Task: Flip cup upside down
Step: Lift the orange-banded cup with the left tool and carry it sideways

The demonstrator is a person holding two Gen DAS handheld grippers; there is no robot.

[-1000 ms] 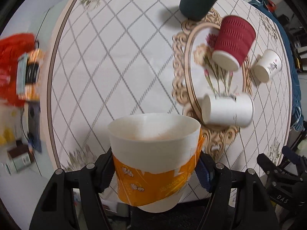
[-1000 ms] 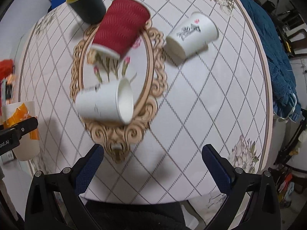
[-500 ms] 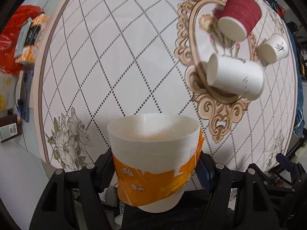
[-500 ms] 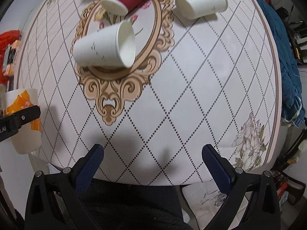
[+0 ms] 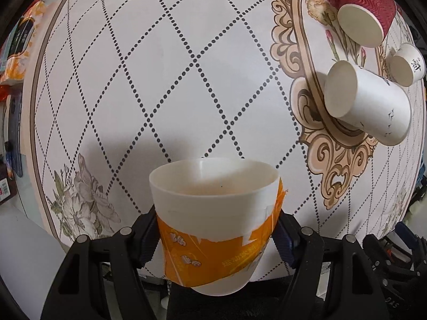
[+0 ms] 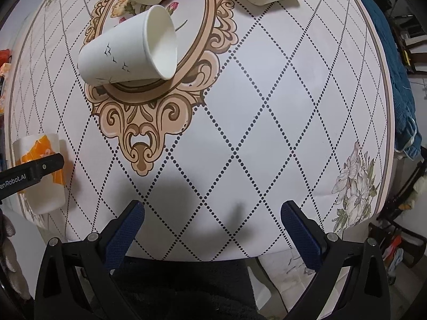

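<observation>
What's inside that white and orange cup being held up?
The white and orange cup in the left hand-held gripper shows only bare white inner wall near its rim, nothing sticking out. Its bottom is hidden by the near wall.

Left gripper (image 5: 214, 236) is clamping the orange-banded white cup (image 5: 213, 208) above the patterned tablecloth (image 5: 160, 80); rim facing away. Three cups are lying sideways far right, possibly touching: white cup (image 5: 373, 104), red cup (image 5: 368, 8), small cup (image 5: 408, 64).

Left wrist view: looked down, close over the bench's (image 5: 165, 61) near-left edge.
Right wrist view: looked down over its near edge.
Shared: the white paper cup (image 5: 373, 106) (image 6: 125, 53) lying mid-bench.
</observation>
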